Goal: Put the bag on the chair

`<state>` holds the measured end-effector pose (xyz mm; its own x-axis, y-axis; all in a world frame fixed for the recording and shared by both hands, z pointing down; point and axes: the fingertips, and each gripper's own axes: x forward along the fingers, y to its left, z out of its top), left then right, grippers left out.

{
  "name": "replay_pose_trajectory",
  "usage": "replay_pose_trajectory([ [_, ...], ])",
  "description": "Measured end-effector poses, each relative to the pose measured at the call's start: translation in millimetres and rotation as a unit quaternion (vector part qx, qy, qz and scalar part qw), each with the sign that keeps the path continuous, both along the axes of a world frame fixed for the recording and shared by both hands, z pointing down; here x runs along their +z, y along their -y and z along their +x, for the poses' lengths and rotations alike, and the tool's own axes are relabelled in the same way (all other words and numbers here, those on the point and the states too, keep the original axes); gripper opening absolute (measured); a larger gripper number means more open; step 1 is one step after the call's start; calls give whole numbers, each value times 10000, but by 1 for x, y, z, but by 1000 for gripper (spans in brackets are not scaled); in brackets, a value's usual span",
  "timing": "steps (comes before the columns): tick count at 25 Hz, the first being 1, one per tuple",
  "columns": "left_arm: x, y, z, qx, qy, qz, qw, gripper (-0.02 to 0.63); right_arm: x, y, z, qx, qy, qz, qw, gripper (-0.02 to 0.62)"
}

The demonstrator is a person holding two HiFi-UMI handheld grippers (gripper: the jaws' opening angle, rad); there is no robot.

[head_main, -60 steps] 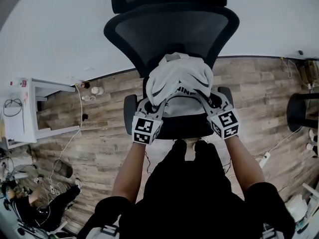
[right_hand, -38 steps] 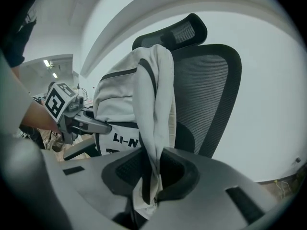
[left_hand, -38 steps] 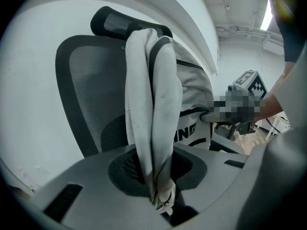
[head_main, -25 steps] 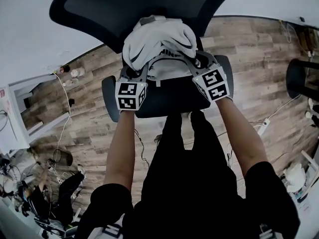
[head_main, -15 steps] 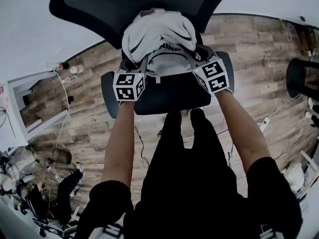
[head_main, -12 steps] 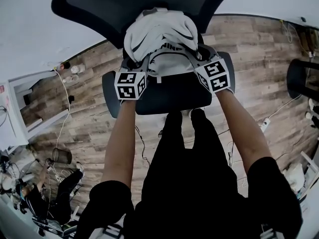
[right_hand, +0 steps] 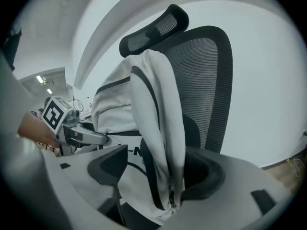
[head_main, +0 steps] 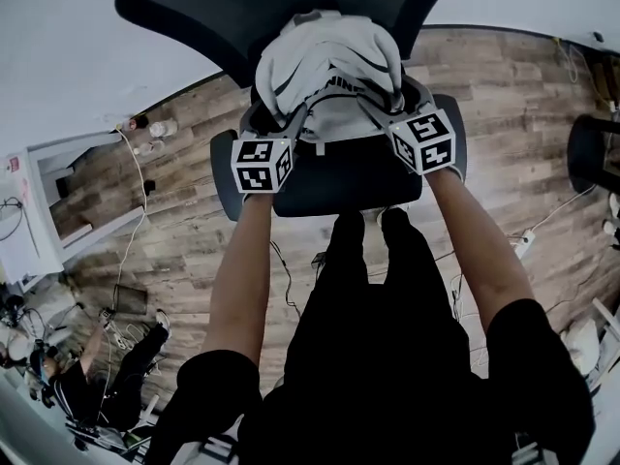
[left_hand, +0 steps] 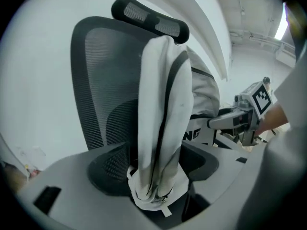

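A person stands facing a black chair (head_main: 344,180), holding a gripper in each hand. A white bag (head_main: 329,61) with dark trim stands upright on the far part of the seat, leaning against the mesh backrest (head_main: 223,8). The near half of the seat is bare, up to its front edge just ahead of the person's legs.

The left gripper (head_main: 275,122) is at the bag's left side and the right gripper (head_main: 391,105) at its right side. Both point toward the backrest. On each, the jaws are opening and stand wide, with a hanging fold of the bag between them. Neither pair pinches the fabric.

The bag sits between the two armrests, inside the seat's side edges. Wood floor (head_main: 184,250) lies open all around the chair. A white unit (head_main: 44,226) stands well apart at the left by the wall. A second dark chair (head_main: 593,153) shows at the right edge. Loose cables (head_main: 126,260) trail over the floor on the left.
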<state>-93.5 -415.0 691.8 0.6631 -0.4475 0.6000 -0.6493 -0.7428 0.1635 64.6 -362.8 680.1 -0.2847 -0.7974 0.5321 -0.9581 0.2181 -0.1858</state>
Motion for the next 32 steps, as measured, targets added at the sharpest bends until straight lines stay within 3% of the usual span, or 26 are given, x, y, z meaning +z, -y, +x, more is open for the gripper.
replay_pose_trajectory([
  [4, -13, -4, -23, -396, -257, -17, 9989, 327, -10, -7, 1, 123, -79, 145, 9998, 347],
  [8, -37, -20, -41, -620, -395, 174, 9971, 327, -33, -22, 6, 361, 285, 452, 9979, 371],
  [12, -73, -33, -59, -741, -504, 431, 9950, 319, -61, -38, 5, 411, 300, 734, 9960, 379],
  [18, -126, -57, -60, -642, -504, 851, 9930, 279, -121, -70, -1, 132, 62, 1222, 9924, 379],
  [23, -166, -76, -45, -624, -632, 1131, 9896, 167, -158, -90, -7, -110, -101, 1395, 9901, 371],
  [28, -202, -90, -28, -491, -869, 1313, 9863, 44, -194, -100, -5, -78, -382, 1686, 9849, 152],
  [30, -216, -95, -25, -460, -1055, 1328, 9844, 26, -205, -102, -6, -67, -507, 1759, 9831, 61],
  [32, -226, -103, -21, -415, -1206, 1335, 9828, 23, -211, -107, -10, -111, -537, 1770, 9827, 25],
])
